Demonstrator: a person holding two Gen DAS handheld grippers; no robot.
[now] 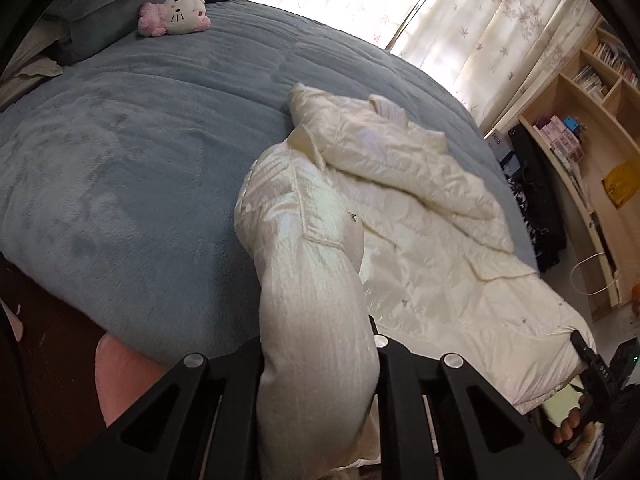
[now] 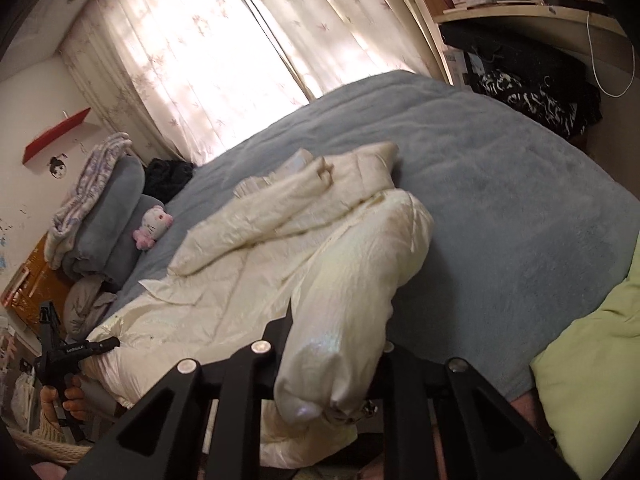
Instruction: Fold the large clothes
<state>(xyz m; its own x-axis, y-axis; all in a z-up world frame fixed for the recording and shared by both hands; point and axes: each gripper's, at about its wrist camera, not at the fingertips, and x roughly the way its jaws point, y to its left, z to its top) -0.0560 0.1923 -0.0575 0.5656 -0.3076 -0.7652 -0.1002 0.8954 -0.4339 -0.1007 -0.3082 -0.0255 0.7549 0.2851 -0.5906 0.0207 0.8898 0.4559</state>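
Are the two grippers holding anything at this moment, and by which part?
Both hold the cream padded jacket lying on the blue bed cover. The left gripper and the right gripper each grip a bunched fold near its near edge; which part exactly cannot be told.

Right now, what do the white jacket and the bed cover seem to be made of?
Jacket: probably a thin synthetic shell, like nylon, padded; it shines pearly and shows quilted stitch lines and fine crinkles.
Cover: likely plush fleece; matte grey-blue, with a soft brushed nap that shades unevenly.
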